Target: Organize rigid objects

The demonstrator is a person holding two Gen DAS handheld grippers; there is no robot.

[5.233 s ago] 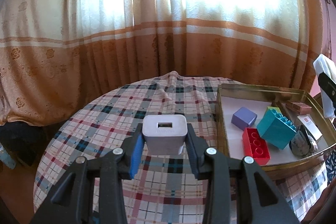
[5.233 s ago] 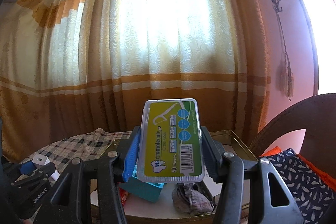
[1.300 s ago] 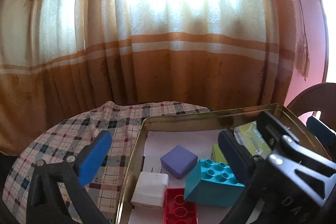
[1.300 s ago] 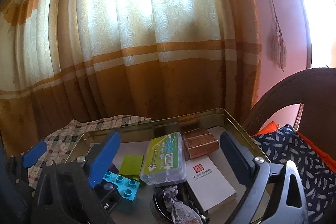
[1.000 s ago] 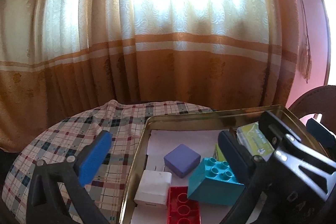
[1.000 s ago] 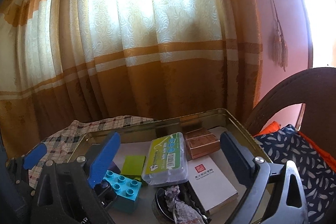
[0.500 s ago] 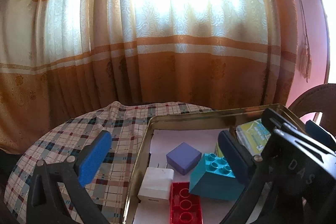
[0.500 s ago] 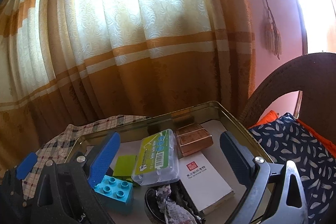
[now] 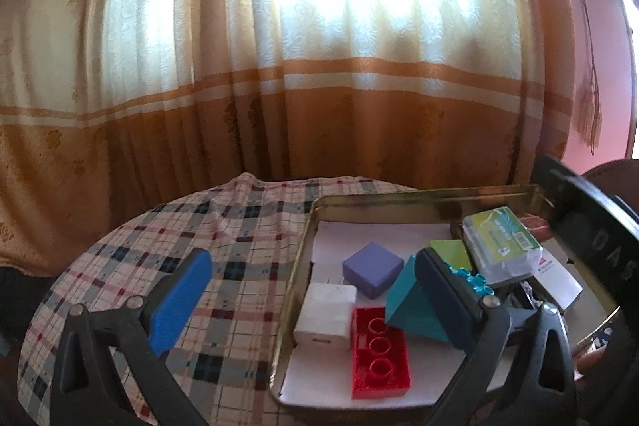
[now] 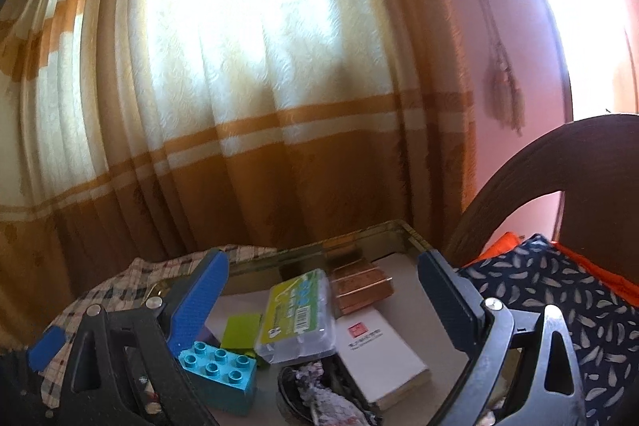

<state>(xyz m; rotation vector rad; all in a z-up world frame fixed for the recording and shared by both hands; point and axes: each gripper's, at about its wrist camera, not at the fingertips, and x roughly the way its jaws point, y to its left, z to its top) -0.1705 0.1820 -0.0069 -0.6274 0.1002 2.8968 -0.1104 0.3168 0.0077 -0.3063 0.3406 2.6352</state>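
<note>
A gold metal tray (image 9: 423, 196) lined with white paper rests on the plaid tablecloth (image 9: 223, 238). In it lie a white charger (image 9: 325, 312), a purple cube (image 9: 372, 268), a red brick (image 9: 379, 350), a teal brick (image 9: 415, 306), a lime block (image 9: 451, 253) and a green floss box (image 9: 499, 240). My left gripper (image 9: 315, 302) stands open above the tray's left rim, holding nothing. The right gripper (image 10: 323, 302) is open over the tray, with the floss box (image 10: 297, 312), a copper box (image 10: 361, 286) and a white card box (image 10: 379, 350) below it.
A dark lid with crumpled foil (image 10: 323, 400) sits at the tray's near side. Orange and cream curtains (image 9: 319, 66) hang close behind the table. A wooden chair back (image 10: 559, 178) and a feather-print cushion (image 10: 567, 302) stand to the right of the tray.
Since five seconds ago both grippers let go: the charger and the floss box now lie in the tray. Over the last second both grippers drew back slightly with jaws wide.
</note>
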